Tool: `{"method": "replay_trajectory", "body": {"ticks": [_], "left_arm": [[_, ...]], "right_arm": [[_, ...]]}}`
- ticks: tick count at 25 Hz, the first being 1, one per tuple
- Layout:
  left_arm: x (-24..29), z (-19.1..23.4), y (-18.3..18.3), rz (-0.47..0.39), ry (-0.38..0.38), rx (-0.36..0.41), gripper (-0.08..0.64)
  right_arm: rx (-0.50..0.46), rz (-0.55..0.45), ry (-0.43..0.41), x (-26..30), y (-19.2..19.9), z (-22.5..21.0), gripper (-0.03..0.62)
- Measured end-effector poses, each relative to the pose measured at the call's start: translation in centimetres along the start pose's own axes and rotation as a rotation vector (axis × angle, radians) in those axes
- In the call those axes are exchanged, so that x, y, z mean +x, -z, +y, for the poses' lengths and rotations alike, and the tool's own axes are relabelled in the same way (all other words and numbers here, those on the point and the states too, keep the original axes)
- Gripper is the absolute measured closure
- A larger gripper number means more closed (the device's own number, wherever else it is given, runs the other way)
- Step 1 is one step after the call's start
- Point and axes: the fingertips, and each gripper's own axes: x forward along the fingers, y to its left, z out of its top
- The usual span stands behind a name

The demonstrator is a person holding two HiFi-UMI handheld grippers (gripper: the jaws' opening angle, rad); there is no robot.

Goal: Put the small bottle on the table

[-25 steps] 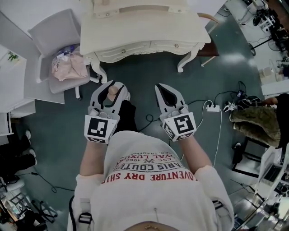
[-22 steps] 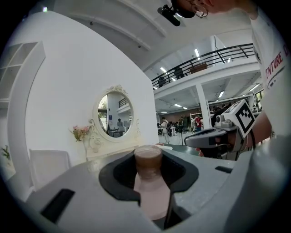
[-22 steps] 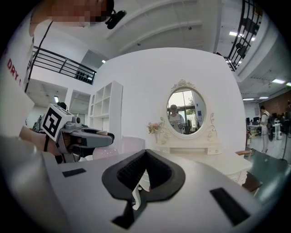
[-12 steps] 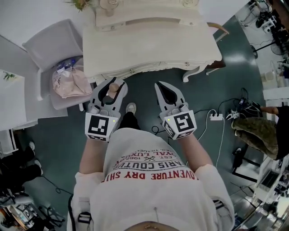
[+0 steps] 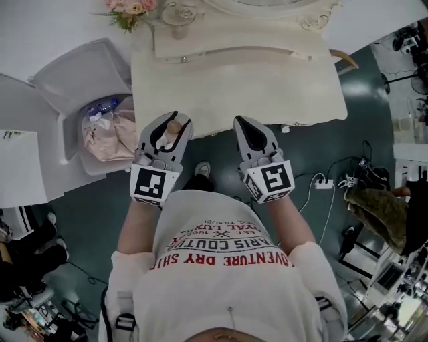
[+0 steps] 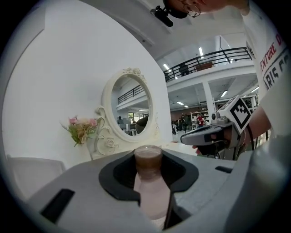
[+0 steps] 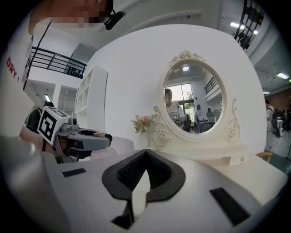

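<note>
A small bottle [image 5: 172, 126] with a brown cap and a pale pink body [image 6: 152, 191] stands upright between the jaws of my left gripper [image 5: 174, 122], which is shut on it. The gripper hangs over the front edge of the cream dressing table [image 5: 241, 73]. In the left gripper view the bottle's cap [image 6: 148, 159] rises above the dark pads of the left gripper [image 6: 149, 169]. To its right, my right gripper [image 5: 242, 124] is level with it and shut, with nothing held; its tips meet in the right gripper view [image 7: 145, 152]. Both grippers point at the table's oval mirror [image 7: 193, 102].
A grey chair [image 5: 73, 87] with a pink bag and a plastic bottle on it stands left of the table. A vase of pink flowers [image 5: 130, 8] sits at the table's back left corner. Cables and a power strip [image 5: 324, 184] lie on the floor at right.
The person has stepped toward the table. Both grippers, a second ago over the green floor, now reach its front edge. The left gripper still grips the bottle.
</note>
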Motion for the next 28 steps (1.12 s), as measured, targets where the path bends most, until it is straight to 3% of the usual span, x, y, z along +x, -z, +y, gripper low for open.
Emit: {"method": "replay_trajectory", "body": {"ticks": [15,28], "left_arm": [[9.2,8.5,6.5,0.048,-0.01,-0.037,0.43],[14.5,11.3,13.1,0.149,-0.001,-0.065,0.43]], "right_arm": [[0.024,0.1,-0.036,12.6,3.5,-4.6,0.594],[0.019,0.169,-0.051,18.6,8.0,-7.0,0.594]]}}
